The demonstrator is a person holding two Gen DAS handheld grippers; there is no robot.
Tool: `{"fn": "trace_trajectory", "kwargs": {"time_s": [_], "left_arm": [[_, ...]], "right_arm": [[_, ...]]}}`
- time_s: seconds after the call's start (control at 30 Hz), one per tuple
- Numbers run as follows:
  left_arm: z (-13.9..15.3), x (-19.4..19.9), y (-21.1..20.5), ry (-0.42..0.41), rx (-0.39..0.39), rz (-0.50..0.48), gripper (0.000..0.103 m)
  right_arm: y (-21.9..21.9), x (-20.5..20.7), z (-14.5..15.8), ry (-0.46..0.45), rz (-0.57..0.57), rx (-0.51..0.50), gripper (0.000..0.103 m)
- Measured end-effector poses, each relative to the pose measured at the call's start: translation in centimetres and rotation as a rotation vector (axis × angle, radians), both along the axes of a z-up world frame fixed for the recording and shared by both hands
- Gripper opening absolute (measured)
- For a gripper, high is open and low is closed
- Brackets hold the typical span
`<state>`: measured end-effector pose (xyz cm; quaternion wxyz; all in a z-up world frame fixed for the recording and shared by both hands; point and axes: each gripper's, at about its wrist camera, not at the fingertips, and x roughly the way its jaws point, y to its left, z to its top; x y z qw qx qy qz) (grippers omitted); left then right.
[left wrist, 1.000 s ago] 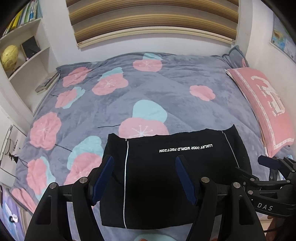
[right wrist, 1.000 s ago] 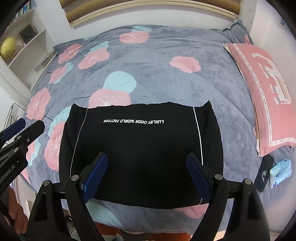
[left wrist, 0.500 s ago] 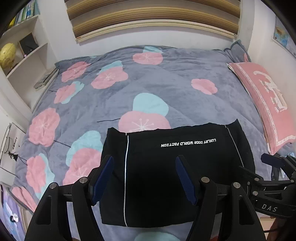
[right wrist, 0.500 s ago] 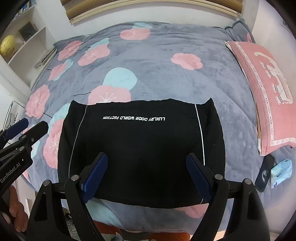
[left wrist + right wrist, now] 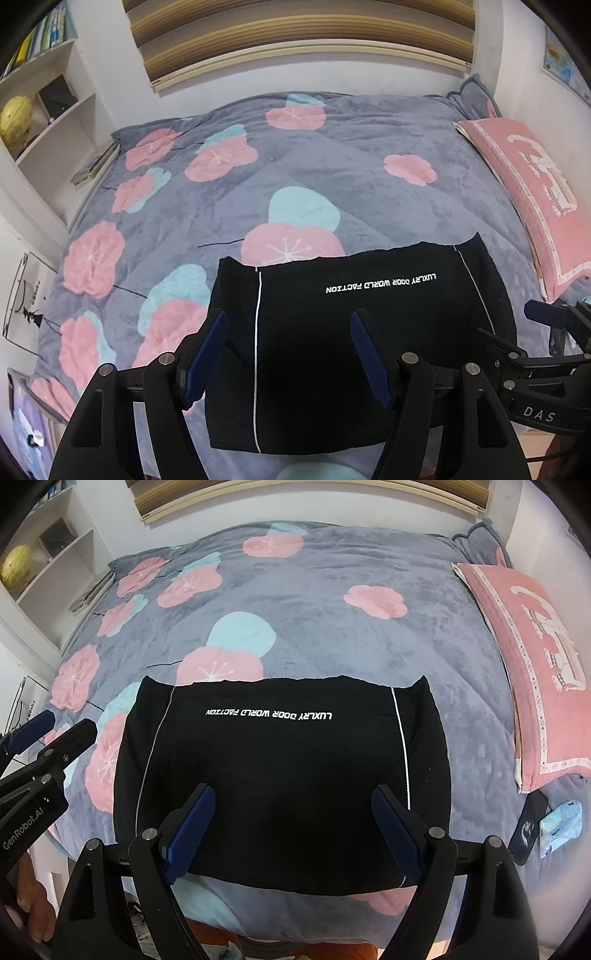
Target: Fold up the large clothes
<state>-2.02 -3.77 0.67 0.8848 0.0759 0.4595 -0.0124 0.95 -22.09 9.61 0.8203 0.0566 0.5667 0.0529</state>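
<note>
My left claw (image 5: 288, 321) is wide open, nothing between the blue pads (image 5: 205, 356), hanging over the garment (image 5: 332, 350), not touching it. My right claw (image 5: 293, 799) is also wide open, empty, hanging over the same garment (image 5: 280, 775) from nearer its middle.

Garment: black, folded into a rough rectangle, lying flat on the bed (image 5: 314, 590) at the near edge. White text line (image 5: 269, 714) across the far part, reads upside down from my side. Thin white stripe down each side: left one (image 5: 257, 350), right one (image 5: 402, 746). Far edge slightly ragged, small raised corners at both ends. Near edge lies just short of the bed's edge.

Bed cover is grey plush with pink and teal flowers (image 5: 291, 236). Pink pillow (image 5: 532, 664) lies along the right side, apart from the garment. Dark phone (image 5: 528, 823) and a small light-blue packet (image 5: 559, 823) sit below the pillow near the right edge, side by side.

In the left view my right claw shows at the right edge (image 5: 546, 317); in the right view my left claw shows at the left edge (image 5: 55, 731), with my fingers (image 5: 31, 901) on its handle below.

Shelf (image 5: 48, 122) at left with a yellow globe (image 5: 16, 116). Striped blind (image 5: 303, 40) on the far wall.
</note>
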Motion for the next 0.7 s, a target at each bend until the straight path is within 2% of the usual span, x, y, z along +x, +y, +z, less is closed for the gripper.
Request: {"fn": "trace_trajectory", "kwargs": {"time_s": [0.47, 0.6, 0.7], "left_arm": [[-0.38, -0.06, 0.09, -0.008, 0.007, -0.018, 0.07], [-0.15, -0.24, 0.62, -0.003, -0.092, -0.04, 0.07], [0.08, -0.61, 0.33, -0.038, -0.059, -0.045, 0.07]], "right_arm": [[0.37, -0.19, -0.31, 0.007, 0.03, -0.014, 0.088], [0.23, -0.28, -0.45, 0.011, 0.031, -0.014, 0.088], [0.22, -0.38, -0.55, 0.014, 0.034, -0.017, 0.088]]}}
